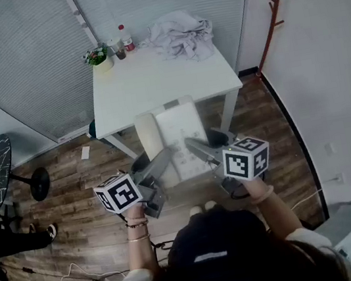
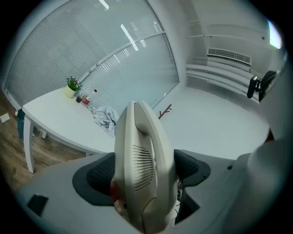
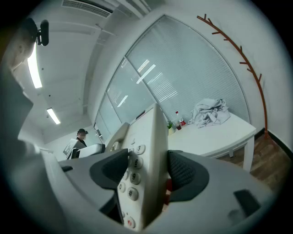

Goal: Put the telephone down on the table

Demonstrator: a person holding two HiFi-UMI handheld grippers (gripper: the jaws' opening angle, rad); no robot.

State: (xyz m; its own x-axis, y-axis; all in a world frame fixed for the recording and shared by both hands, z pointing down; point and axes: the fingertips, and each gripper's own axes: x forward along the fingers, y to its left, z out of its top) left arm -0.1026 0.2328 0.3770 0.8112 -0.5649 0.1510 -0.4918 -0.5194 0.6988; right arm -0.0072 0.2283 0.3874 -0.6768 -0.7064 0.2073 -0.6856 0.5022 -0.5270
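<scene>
We see a white table whose far end carries a potted plant, two bottles and a crumpled cloth; its near half is bare. Wooden floor lies around the table. Both forearms reach in towards the table's near edge, angled inwards. The left gripper is clamped on the handset side of the telephone, and the right gripper is clamped on its keypad side. The telephone hangs in the air at the table's near edge, keypad up. Its long axis points away from us towards the table's far end, with the handset along its left.
</scene>
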